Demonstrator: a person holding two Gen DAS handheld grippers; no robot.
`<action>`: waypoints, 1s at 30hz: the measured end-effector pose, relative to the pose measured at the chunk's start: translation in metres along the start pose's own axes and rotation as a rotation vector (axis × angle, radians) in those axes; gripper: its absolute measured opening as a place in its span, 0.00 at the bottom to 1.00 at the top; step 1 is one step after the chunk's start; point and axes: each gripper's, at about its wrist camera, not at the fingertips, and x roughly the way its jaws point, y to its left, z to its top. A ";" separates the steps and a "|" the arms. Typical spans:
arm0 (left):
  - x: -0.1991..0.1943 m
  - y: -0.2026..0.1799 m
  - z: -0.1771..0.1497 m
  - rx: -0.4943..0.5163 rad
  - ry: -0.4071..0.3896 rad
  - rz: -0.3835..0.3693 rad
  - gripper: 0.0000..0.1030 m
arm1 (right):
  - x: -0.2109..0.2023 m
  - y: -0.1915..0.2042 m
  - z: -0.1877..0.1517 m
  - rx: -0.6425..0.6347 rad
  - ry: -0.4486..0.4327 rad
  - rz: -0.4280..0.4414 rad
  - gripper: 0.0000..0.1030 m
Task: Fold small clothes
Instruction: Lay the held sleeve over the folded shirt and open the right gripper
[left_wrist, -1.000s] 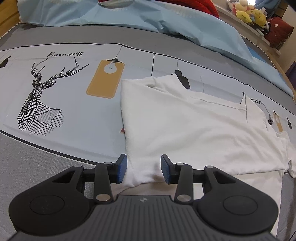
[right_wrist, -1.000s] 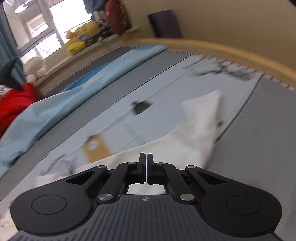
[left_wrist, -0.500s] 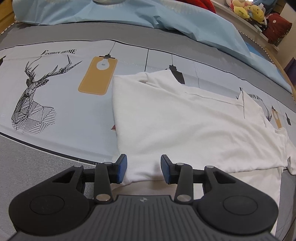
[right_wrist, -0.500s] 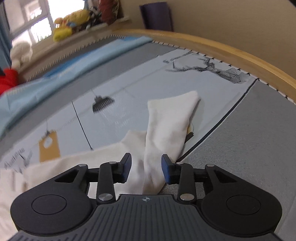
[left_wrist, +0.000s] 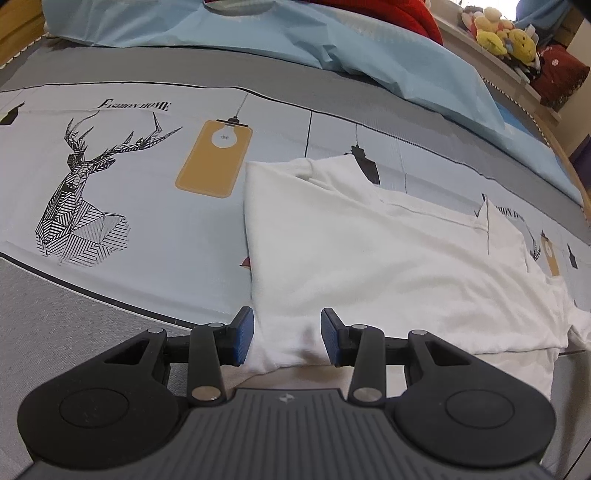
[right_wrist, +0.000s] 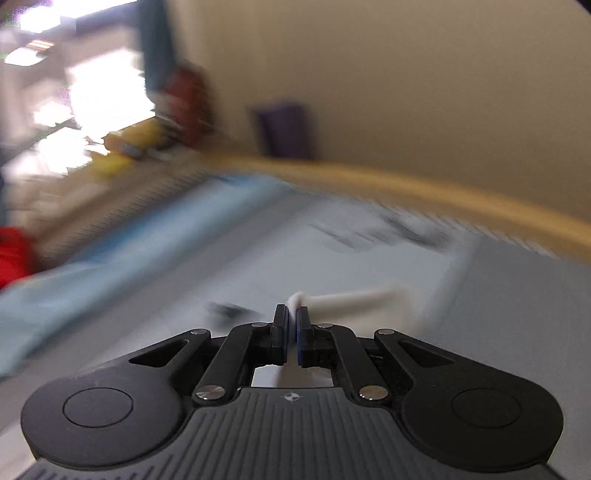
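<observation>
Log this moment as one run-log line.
task: fold shirt | left gripper: jaws open astride shirt corner | right gripper: shut on white cloth | view blurred

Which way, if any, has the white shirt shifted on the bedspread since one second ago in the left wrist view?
No. The white shirt keeps its top left corner beside the yellow lamp print on the bedspread, as it did then.
</observation>
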 end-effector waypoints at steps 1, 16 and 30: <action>-0.001 0.001 0.001 -0.006 -0.001 -0.001 0.43 | -0.015 0.028 -0.002 -0.043 -0.033 0.111 0.03; -0.018 0.030 0.014 -0.131 -0.019 -0.073 0.43 | -0.078 0.200 -0.127 -0.518 0.512 0.658 0.14; 0.010 0.045 0.007 -0.398 -0.004 -0.266 0.33 | -0.045 0.091 -0.090 0.110 0.472 0.171 0.15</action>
